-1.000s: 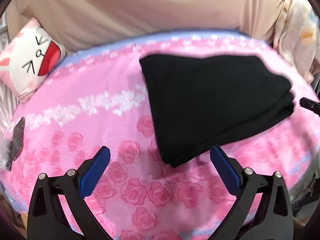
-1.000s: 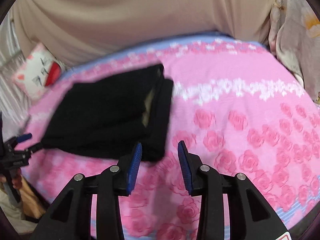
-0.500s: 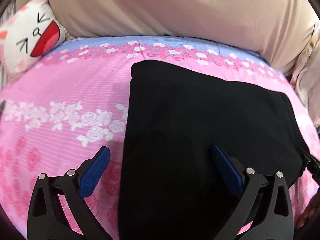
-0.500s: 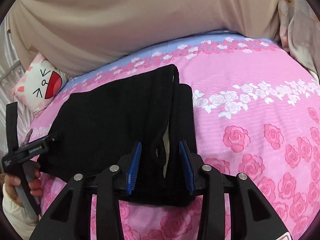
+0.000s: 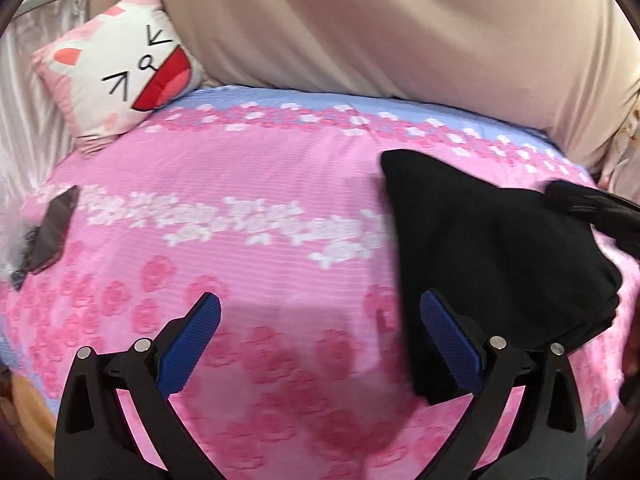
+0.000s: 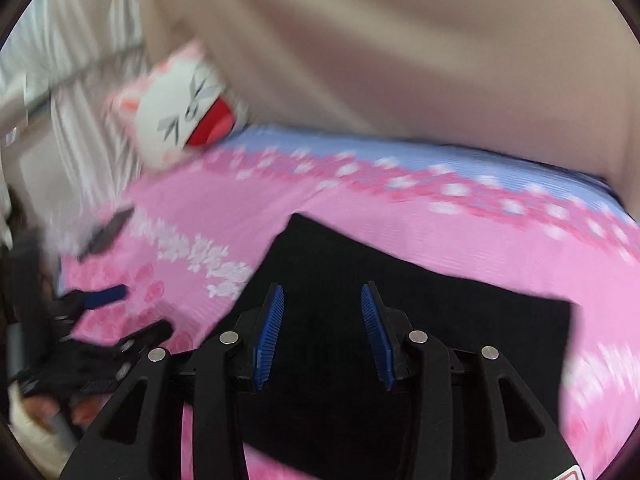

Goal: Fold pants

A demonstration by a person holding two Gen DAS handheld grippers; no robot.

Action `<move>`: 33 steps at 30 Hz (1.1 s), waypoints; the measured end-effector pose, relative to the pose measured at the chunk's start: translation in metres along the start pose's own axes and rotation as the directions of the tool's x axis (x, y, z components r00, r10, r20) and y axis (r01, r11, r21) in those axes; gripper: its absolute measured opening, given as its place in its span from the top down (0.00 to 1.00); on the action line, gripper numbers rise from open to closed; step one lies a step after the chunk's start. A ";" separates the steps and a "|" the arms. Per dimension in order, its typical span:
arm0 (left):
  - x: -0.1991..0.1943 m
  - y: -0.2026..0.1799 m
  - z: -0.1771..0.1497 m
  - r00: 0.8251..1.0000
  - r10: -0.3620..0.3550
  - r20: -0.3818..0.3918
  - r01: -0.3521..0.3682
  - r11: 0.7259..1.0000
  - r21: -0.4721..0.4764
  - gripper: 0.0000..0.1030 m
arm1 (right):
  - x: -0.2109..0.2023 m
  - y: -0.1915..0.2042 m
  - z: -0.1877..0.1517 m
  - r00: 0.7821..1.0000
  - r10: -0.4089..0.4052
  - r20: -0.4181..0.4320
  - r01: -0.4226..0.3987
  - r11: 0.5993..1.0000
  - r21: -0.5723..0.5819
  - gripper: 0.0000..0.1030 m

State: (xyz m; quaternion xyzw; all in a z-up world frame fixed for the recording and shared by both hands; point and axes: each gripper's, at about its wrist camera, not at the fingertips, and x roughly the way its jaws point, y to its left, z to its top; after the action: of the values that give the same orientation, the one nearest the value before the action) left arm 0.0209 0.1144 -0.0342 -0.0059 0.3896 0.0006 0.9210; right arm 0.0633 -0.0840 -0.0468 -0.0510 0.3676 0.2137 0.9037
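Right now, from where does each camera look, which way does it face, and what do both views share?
Left wrist: sits on the left hand-held gripper, open, facing across the pink bedspread toward the cat pillow; the folded black pants lie to its right.
Right wrist: sits on the right hand-held gripper, open, low over the pants; the left one shows at left.
Shared: pants, pillow, bedspread, beige-shirted torso.

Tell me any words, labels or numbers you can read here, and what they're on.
None can be read.
The cat-face pillow carries only drawn eyes and a mouth, no letters.
A red-edged sticker on the right hand-held gripper is cut off.
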 end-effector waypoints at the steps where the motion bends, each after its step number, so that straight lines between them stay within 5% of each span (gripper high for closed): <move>1: 0.000 0.005 -0.001 1.000 0.015 -0.002 -0.015 1.000 0.002 0.05 | 0.024 0.006 0.004 0.999 -0.003 -0.044 0.002 1.000 -0.017 0.61; 3: 0.002 0.013 -0.002 0.999 0.030 -0.013 -0.030 1.000 0.005 0.05 | 0.083 0.019 0.000 0.986 -0.070 -0.149 0.060 0.996 -0.071 0.47; 6: 0.004 0.017 -0.004 0.999 0.034 -0.021 -0.034 0.999 0.009 0.05 | 0.087 0.049 -0.001 0.980 -0.182 -0.082 0.167 0.972 -0.167 0.44; 9: 0.007 0.017 -0.001 0.999 0.035 -0.023 -0.035 0.999 0.008 0.05 | 0.071 0.055 0.000 0.998 -0.062 -0.033 0.059 0.993 -0.100 0.49; 11: 0.010 0.013 0.002 0.999 0.029 -0.024 -0.029 1.000 0.009 0.05 | 0.067 0.051 -0.005 0.997 -0.071 -0.020 0.070 0.995 -0.066 0.50; 16: 0.015 -0.007 0.010 1.000 0.015 -0.024 -0.014 0.999 0.050 0.05 | 0.039 0.025 -0.017 0.996 -0.085 0.007 0.085 0.996 0.019 0.47; 18: 0.015 -0.018 0.011 1.000 0.020 -0.018 -0.019 0.997 0.071 0.05 | 0.016 0.010 -0.024 0.993 -0.109 0.047 0.106 0.992 0.062 0.31; 24: 0.010 -0.056 0.012 0.998 0.055 0.005 -0.055 0.989 0.134 0.05 | -0.039 -0.047 -0.062 0.945 -0.320 0.062 0.306 0.938 0.164 0.27; 29: 0.009 -0.087 0.007 0.998 0.065 -0.008 -0.063 0.985 0.158 0.05 | -0.052 -0.091 -0.098 0.951 -0.308 0.025 0.291 0.920 0.261 0.25; 31: 0.007 -0.103 0.005 0.997 0.081 -0.003 -0.080 0.982 0.173 0.05 | -0.055 -0.092 -0.109 0.943 -0.330 0.043 0.312 0.922 0.231 0.11; 33: 0.007 -0.115 0.004 0.996 0.088 0.002 -0.087 0.979 0.183 0.05 | -0.048 -0.094 -0.115 0.941 -0.339 0.000 0.331 0.919 0.212 0.07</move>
State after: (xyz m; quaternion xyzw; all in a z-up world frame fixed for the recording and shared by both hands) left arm 0.0290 -0.0007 -0.0348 0.0956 0.3908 0.0053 0.9155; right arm -0.0012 -0.2146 -0.1029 -0.0138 0.3573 0.0171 0.9337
